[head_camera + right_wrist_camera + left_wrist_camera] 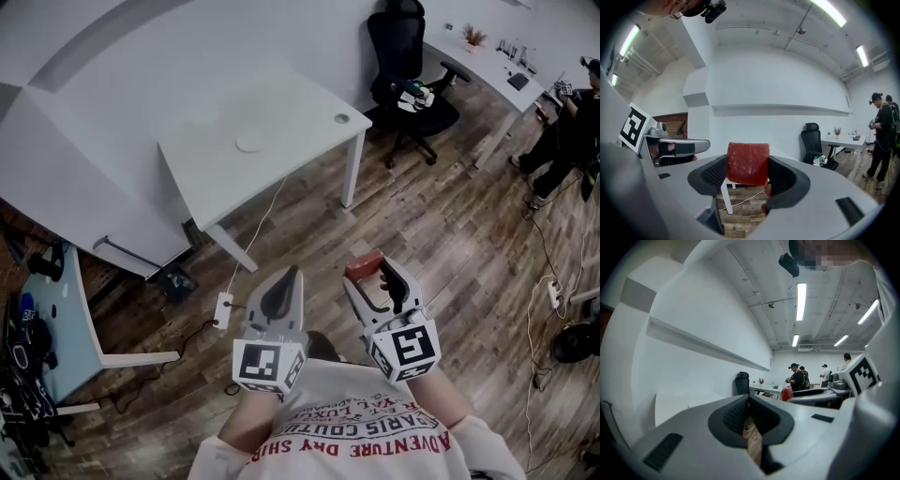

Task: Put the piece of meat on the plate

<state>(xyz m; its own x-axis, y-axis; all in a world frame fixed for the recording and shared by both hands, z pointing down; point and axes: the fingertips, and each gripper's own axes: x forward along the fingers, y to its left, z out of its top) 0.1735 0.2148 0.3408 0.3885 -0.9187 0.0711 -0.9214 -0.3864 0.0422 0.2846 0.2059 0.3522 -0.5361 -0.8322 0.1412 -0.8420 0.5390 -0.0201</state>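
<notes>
Head view: both claws are held out in front of the person's chest, side by side over the wood floor (450, 234), noses pointing toward the white desk (211, 173). The left claw (294, 273) is pinched right down to a point with nothing in it. The right claw (369, 269) is clamped on the meat (363, 263), a red chunk sticking out at the tips. The plate (251, 142) sits near the middle of the desk, well apart from both claws, so the meat is up in the air and nowhere near it yet.

Left gripper view: the jaws are closed together, with just a sliver of floor showing through the slit. It's angled up a bit, so lots of wall and ceiling. The right claw and its red chunk poke in from the right.

Right gripper view: the meat fills the gap between the jaws, squeezed on both sides, held about level. The left claw hangs off to the left, with a black chair (812, 142) further back.
</notes>
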